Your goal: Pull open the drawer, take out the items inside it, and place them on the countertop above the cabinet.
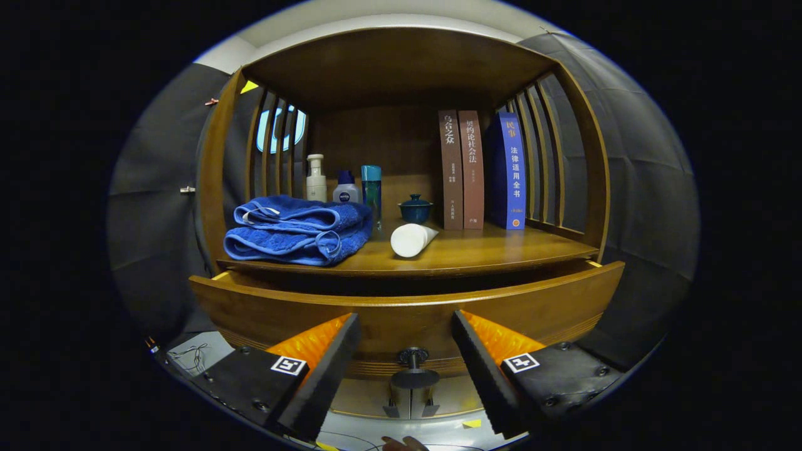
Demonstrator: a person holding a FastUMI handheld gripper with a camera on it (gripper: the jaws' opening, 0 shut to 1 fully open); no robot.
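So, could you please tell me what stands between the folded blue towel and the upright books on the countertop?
In the gripper view, between the blue towel and the books lie a white tube on its side, three bottles and a small lidded pot. The tongs are open, flanking the drawer knob.

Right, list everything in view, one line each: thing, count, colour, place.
towel: one, blue, folded, countertop left
white tube: one, lying beside the towel
bottles: three, white, white with blue cap, teal, behind the towel
lidded cup: one, dark blue, behind the tube
books: three, two brown, one blue, upright at right
drawer: one, brown wood, partly pulled out
knob: one, dark, between the fingers
tool: one, open, fingers either side of the knob
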